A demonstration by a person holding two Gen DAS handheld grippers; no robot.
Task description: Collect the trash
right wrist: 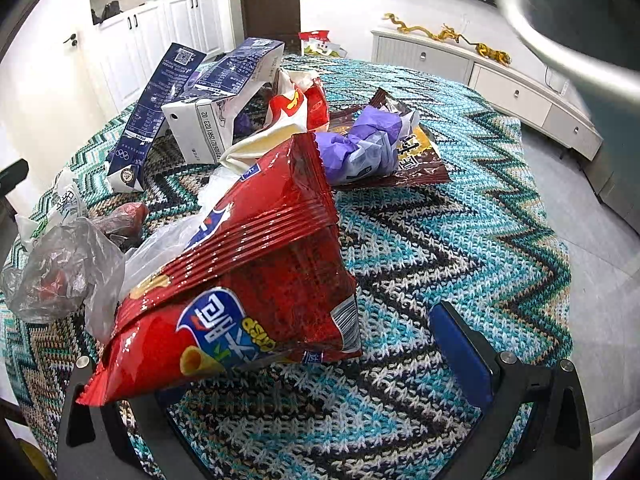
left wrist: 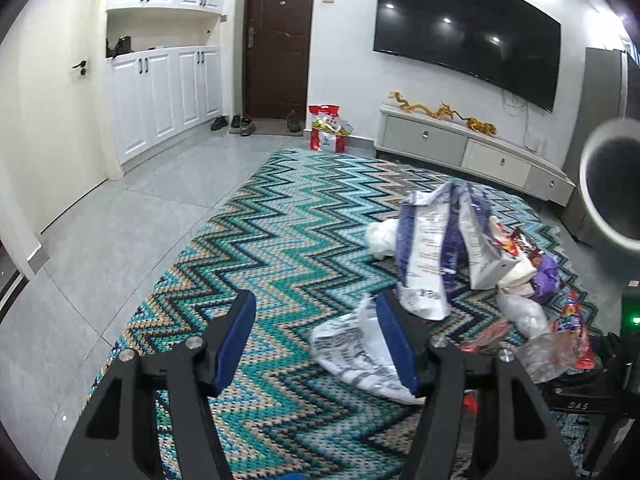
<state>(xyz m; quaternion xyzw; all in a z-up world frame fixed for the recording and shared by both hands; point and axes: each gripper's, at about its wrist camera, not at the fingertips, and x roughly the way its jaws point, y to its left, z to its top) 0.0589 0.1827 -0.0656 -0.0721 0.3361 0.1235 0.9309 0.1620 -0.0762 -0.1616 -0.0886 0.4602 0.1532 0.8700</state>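
Note:
A pile of trash lies on the zigzag rug (left wrist: 280,232). In the left wrist view my left gripper (left wrist: 316,312) is open and empty above the rug, its right finger (left wrist: 396,340) over a white printed plastic bag (left wrist: 352,352); blue-and-white cartons (left wrist: 432,240) stand beyond. In the right wrist view my right gripper (right wrist: 304,344) is open, with a red snack bag (right wrist: 256,280) lying between its jaws and hiding the left finger. The right finger (right wrist: 460,348) is apart from the bag. Behind lie a purple wrapper (right wrist: 360,144), a brown packet (right wrist: 416,160), cartons (right wrist: 216,104) and clear plastic (right wrist: 60,268).
A white bin rim (left wrist: 600,184) is at the right; it also shows in the right wrist view (right wrist: 560,52). A low TV cabinet (left wrist: 472,148) stands against the far wall under the TV (left wrist: 468,28). A red gift bag (left wrist: 328,128) and shoes (left wrist: 240,124) sit by the door. Grey tiles (left wrist: 100,240) lie left of the rug.

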